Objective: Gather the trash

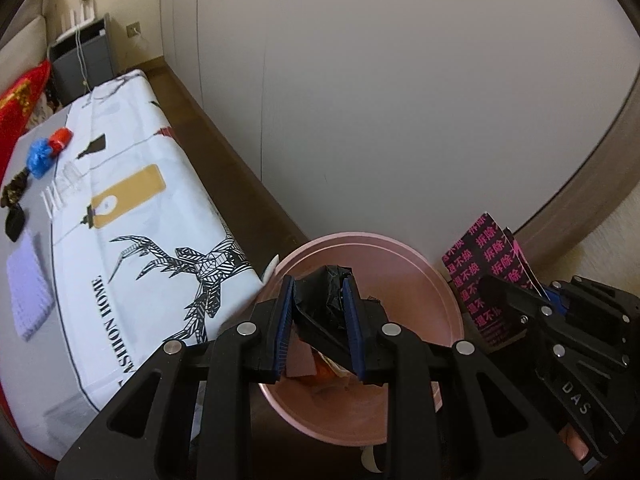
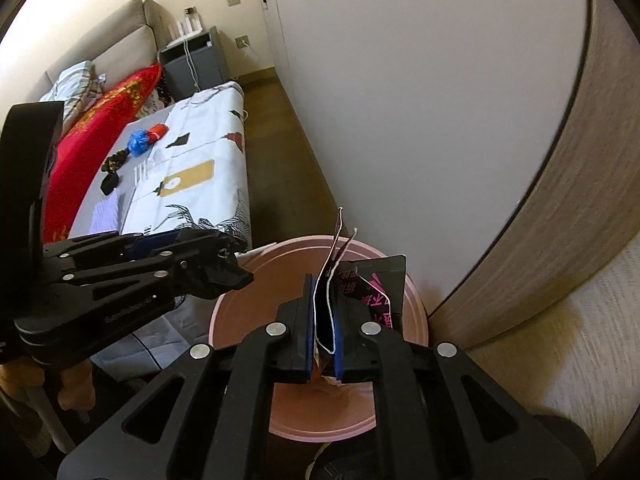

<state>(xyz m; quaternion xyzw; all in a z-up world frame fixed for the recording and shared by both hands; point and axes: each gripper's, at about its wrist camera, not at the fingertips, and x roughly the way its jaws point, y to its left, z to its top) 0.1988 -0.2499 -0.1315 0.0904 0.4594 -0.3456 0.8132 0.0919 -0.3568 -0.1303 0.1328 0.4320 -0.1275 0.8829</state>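
Observation:
My left gripper [image 1: 319,288] is shut on a crumpled black plastic wrapper [image 1: 322,300] and holds it over the pink round trash bin [image 1: 448,292]. The bin holds some paper scraps [image 1: 320,364]. My right gripper [image 2: 325,292] is shut on a black package with pink lettering [image 2: 376,292], held over the same bin [image 2: 416,320]. The left gripper [image 2: 224,268] shows at the left of the right wrist view, the right gripper [image 1: 520,304] at the right of the left wrist view. More trash lies on the bed: a blue wad [image 1: 40,158], a red wad [image 1: 62,138] and dark pieces [image 1: 14,220].
The bed with a white printed cover [image 1: 140,208] stands left of the bin. A red cushion [image 2: 92,148] and a sofa [image 2: 120,40] lie behind it. A white wardrobe wall [image 1: 400,100] is right behind the bin. A grey bedside cabinet [image 1: 82,60] stands at the far end.

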